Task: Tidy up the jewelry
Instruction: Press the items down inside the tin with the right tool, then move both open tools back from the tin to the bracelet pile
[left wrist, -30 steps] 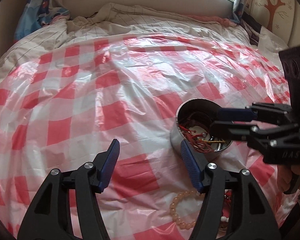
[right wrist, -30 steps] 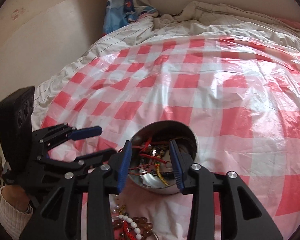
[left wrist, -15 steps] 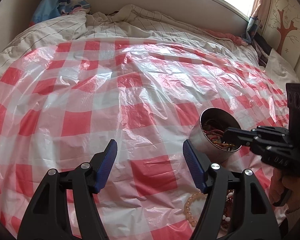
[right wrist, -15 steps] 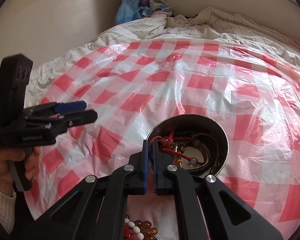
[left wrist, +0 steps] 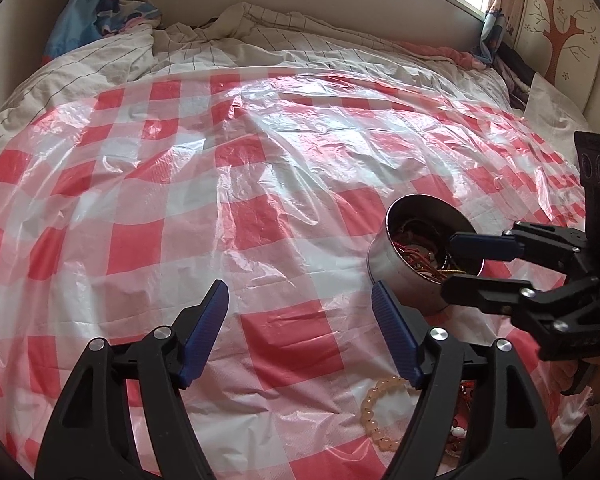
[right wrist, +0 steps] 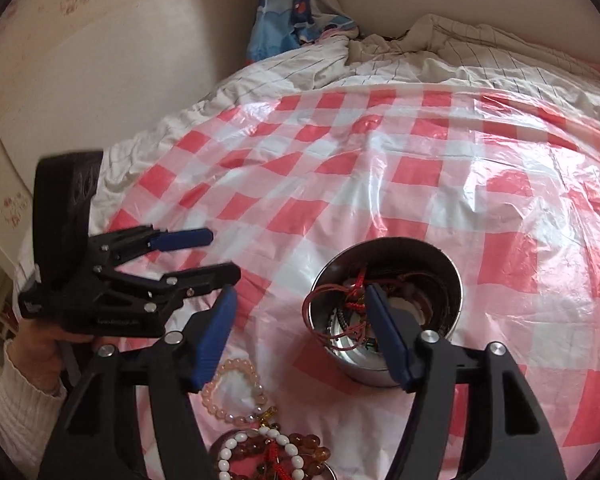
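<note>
A shiny metal bowl sits on a red and white checked plastic sheet spread over a bed. Inside the bowl lies a tangle of jewelry (red cords, dark strings and beads).

The right gripper hangs over the near side of the bowl. Its jaws have just been opening and now stand apart with nothing between them. One blue pad is above the bowl and the other is off to the left of it.

The left gripper is held over the bare sheet, left of the bowl. Its jaws have just been opening too, they stand wide, and they hold nothing.

Near the bowl, on the sheet, lies a pale pink bead bracelet. Just nearer than that is a little heap of more bracelets with white beads, amber beads and a red cord.

A hand in a white knitted sleeve holds the left gripper.
</note>
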A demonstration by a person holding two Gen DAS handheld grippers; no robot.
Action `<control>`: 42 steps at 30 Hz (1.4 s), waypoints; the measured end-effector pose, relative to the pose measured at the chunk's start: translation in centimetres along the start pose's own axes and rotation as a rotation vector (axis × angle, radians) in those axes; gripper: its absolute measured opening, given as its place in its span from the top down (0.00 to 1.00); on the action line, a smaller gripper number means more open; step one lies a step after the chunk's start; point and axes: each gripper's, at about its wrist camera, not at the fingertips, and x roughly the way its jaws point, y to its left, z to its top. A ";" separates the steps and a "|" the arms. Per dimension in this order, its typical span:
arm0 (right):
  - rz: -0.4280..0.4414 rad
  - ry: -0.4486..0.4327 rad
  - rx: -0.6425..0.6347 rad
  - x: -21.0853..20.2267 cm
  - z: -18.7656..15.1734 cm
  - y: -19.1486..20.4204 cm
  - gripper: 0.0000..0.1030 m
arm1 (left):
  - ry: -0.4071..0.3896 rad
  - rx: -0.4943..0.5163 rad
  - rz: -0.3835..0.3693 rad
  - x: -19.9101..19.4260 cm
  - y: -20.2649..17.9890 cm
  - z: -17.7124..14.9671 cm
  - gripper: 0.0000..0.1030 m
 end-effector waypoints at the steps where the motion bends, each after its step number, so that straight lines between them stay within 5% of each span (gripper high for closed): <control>1: -0.019 0.019 -0.010 0.6 -0.1 0.2 0.65 | 0.002 0.002 -0.002 0.0 -0.1 0.0 0.31; 5: -0.015 0.043 0.025 1.8 -0.4 -0.7 0.94 | 0.006 0.006 -0.001 0.1 -0.1 0.0 0.31; 13: -0.129 -0.070 0.086 -0.9 0.6 -2.8 0.98 | 0.010 0.022 0.003 0.3 -0.4 -0.1 0.30; 20: -0.424 0.064 -0.058 1.8 0.7 -3.0 0.93 | 0.118 0.195 -0.026 1.7 -2.9 -1.4 0.30; 22: -0.413 0.060 -0.079 1.9 0.3 -2.8 0.73 | 0.153 0.269 -0.025 2.1 -4.0 -2.1 0.30; 26: -0.439 -0.065 -0.007 -1.1 -0.3 -3.1 0.56 | 0.182 0.352 -0.048 2.2 -5.4 -3.1 0.30; 31: -0.345 -0.066 0.090 -4.9 -3.3 -3.3 0.55 | 0.211 0.423 -0.054 2.0 -6.1 -4.4 0.30; 37: -0.201 0.059 0.076 -5.5 -8.9 0.0 0.55 | 0.229 0.423 -0.033 2.4 -6.4 -5.7 0.30; 42: -0.177 0.077 -0.025 -4.2 -9.4 3.5 0.56 | 0.193 0.373 -0.016 1.7 -6.1 -6.8 0.30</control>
